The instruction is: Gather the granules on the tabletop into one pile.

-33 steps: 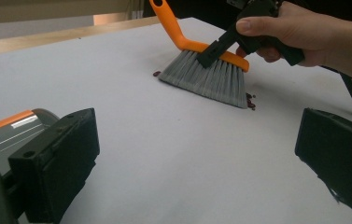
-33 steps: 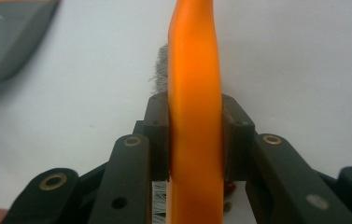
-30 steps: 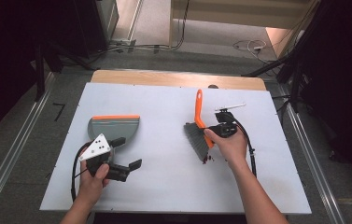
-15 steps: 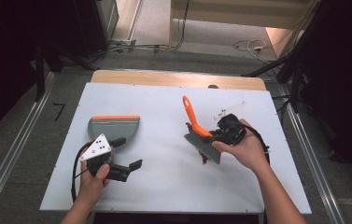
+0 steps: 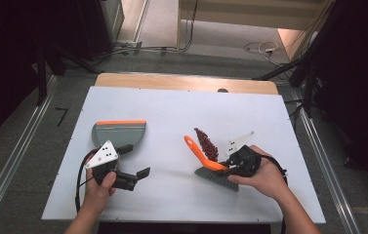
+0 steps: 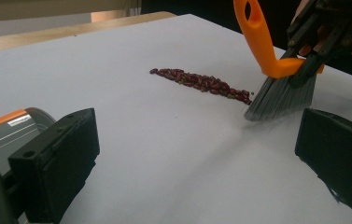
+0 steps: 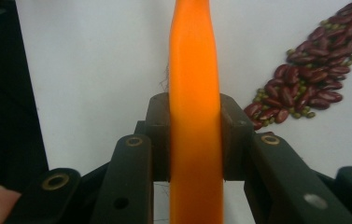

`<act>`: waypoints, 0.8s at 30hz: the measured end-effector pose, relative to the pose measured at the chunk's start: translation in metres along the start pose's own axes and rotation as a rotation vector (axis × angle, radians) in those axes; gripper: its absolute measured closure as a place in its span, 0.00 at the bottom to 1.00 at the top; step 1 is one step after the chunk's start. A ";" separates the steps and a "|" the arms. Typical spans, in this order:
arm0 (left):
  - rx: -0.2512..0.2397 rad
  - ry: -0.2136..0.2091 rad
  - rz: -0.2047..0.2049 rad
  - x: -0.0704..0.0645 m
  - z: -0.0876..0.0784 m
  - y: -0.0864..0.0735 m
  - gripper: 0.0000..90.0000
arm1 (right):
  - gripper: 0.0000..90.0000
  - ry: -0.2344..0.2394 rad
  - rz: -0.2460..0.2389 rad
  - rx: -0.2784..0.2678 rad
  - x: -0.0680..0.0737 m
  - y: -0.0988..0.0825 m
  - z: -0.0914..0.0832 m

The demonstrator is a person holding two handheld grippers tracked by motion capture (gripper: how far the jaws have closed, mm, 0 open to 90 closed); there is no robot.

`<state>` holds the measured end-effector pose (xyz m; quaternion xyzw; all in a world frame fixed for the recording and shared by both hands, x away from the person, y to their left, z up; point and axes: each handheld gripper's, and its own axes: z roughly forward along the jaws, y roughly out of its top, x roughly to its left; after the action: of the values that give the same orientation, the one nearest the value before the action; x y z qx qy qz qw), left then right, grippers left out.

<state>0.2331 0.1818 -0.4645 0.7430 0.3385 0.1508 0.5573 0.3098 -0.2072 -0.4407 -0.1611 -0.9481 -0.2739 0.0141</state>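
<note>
The brush (image 5: 211, 165) has a glossy, smooth orange plastic handle and stiff grey bristles, clamped in matt black plastic tongs (image 7: 194, 140). Beside those tongs, glossy dark-red beans (image 5: 207, 144) lie on the smooth, matt white counter (image 5: 172, 117). The dustpan (image 5: 119, 132) by the other tongs (image 5: 140, 173) looks grey plastic with an orange edge.

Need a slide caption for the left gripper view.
Right tool holds the orange brush beside a line of red beans.

The high view looks forward and down from above the person's side of the white table (image 5: 172, 112), far enough to take in the whole top and the floor beyond. The left gripper view sits low, just above the surface, facing across it toward the beans (image 6: 201, 81) and the brush (image 6: 276, 70). The right gripper view looks along the brush's orange handle (very close) down at the same beans.
</note>
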 end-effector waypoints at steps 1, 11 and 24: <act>0.001 0.000 0.001 0.000 0.000 0.000 0.01 | 0.76 0.002 -0.006 0.003 -0.001 0.000 0.003; 0.003 0.003 0.002 0.001 -0.001 0.000 0.01 | 0.76 0.000 -0.033 0.003 -0.024 0.006 0.010; 0.005 -0.003 0.003 -0.001 0.002 -0.001 0.01 | 0.75 0.016 -0.119 -0.020 -0.050 0.016 0.018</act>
<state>0.2332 0.1795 -0.4655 0.7451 0.3371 0.1495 0.5558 0.3633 -0.2003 -0.4538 -0.1023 -0.9530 -0.2851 0.0035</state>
